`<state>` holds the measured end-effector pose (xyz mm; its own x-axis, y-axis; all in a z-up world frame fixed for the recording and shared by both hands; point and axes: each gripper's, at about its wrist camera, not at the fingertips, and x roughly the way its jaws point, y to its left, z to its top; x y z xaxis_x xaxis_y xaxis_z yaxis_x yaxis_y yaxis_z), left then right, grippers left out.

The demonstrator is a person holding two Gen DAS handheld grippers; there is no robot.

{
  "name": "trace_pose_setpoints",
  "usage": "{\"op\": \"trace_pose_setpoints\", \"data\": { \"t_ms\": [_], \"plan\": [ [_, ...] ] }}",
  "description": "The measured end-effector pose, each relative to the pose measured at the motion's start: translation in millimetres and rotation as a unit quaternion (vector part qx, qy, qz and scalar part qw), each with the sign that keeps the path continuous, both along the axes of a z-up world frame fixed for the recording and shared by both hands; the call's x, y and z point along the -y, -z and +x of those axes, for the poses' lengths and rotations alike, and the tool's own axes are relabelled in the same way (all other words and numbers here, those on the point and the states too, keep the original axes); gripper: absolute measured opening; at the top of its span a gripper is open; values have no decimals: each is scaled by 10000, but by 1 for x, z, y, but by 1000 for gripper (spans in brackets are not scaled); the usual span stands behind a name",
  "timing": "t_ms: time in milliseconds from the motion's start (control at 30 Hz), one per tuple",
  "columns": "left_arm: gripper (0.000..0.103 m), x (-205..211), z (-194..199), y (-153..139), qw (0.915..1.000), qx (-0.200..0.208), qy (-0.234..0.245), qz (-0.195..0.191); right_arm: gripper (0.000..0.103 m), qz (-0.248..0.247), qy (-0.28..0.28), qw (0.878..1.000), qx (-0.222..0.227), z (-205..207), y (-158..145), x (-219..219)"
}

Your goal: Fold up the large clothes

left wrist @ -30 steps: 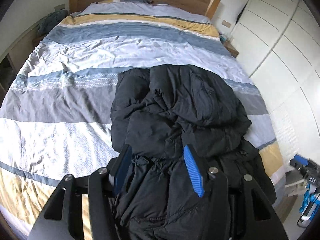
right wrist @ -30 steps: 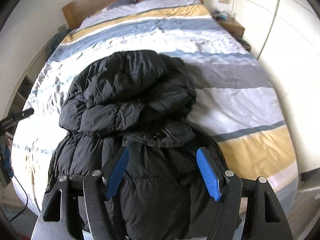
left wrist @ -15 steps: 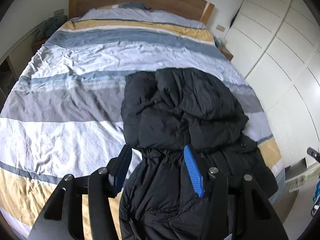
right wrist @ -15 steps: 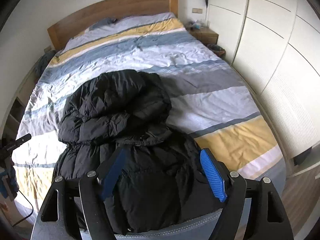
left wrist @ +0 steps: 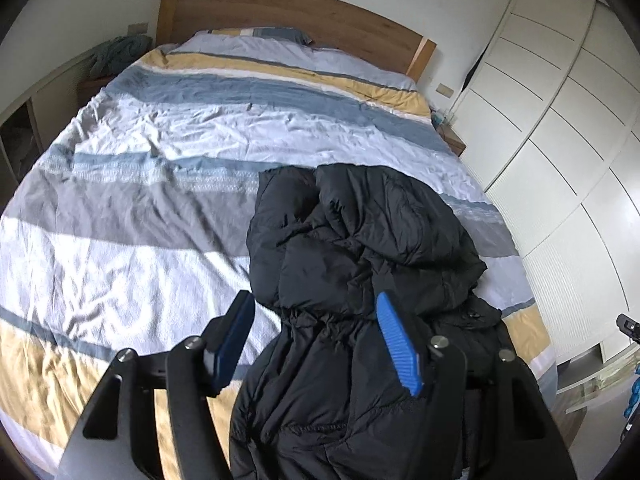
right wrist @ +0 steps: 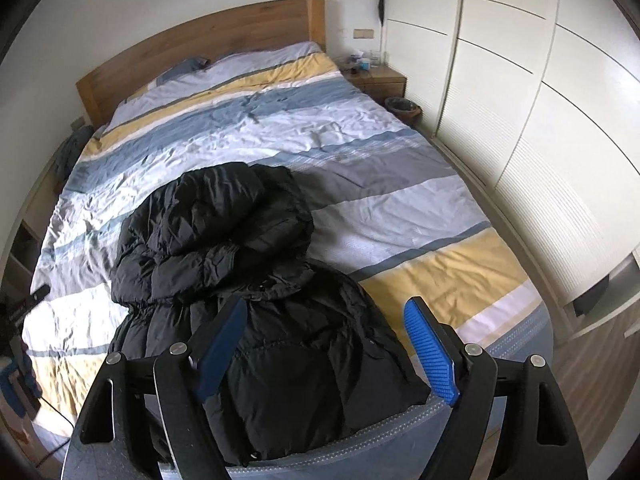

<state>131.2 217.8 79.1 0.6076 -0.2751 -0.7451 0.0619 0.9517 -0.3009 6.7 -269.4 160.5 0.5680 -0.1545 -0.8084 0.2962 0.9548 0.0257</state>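
Jacket bundled on the bed — fold step ending

My left gripper [left wrist: 316, 340] and right gripper [right wrist: 326, 350] are opening, empty, above the black puffer jacket [right wrist: 240, 248] — next I'd square it.

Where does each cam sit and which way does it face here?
Left wrist: on the left tongs, angled down over the foot of the bed toward the headboard; its jaws are opening, nothing gripped, above the black jacket.
Right wrist: on the right tongs, same downward look from further right, wardrobe alongside; jaws opening, empty.
Shared: jacket, striped bed, headboard, wardrobe. Only the tongs show, no hand.
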Motion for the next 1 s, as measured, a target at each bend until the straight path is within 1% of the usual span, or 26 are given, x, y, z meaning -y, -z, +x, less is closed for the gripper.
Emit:
{"op": "trace_pose_setpoints", "data": {
  "t_ms": [133,200,267,367,467,533,633,733,933,1000],
  "plan": [
    [62,-12,-16,6,9998,-109,-174,66,82,76,34,9999,120,-5,0,4],
    [62,-21,-25,3,9993,-101,-340,135,83,12,-40,9997,228,-5,-3,2],
    [62,-33,-43,-4,9983,-40,-558,186,87,-127,-174,9991,368,-6,-8,-2],
    [71,-43,-68,-7,9956,-94,-841,394,94,-312,-422,9972,529,-6,-9,-9],
    [71,-47,-92,-6,9930,-251,-1027,525,95,-452,-659,9958,449,-5,0,-13],
    [71,-44,-105,-4,9909,-371,-1119,653,95,-458,-783,9953,340,-3,7,-13],
    [71,-30,-114,-6,9891,-457,-1214,696,96,-607,-1006,9928,236,1,14,-15],
    [71,-8,-112,-12,9894,-470,-1229,623,96,-669,-1149,9909,229,8,16,-16],
    [71,60,-94,-31,9931,-379,-887,662,97,-833,-1481,9850,297,17,15,-24],
    [71,76,-87,-35,9937,-374,-822,670,98,-919,-1587,9826,310,19,15,-27]
  ]
}}
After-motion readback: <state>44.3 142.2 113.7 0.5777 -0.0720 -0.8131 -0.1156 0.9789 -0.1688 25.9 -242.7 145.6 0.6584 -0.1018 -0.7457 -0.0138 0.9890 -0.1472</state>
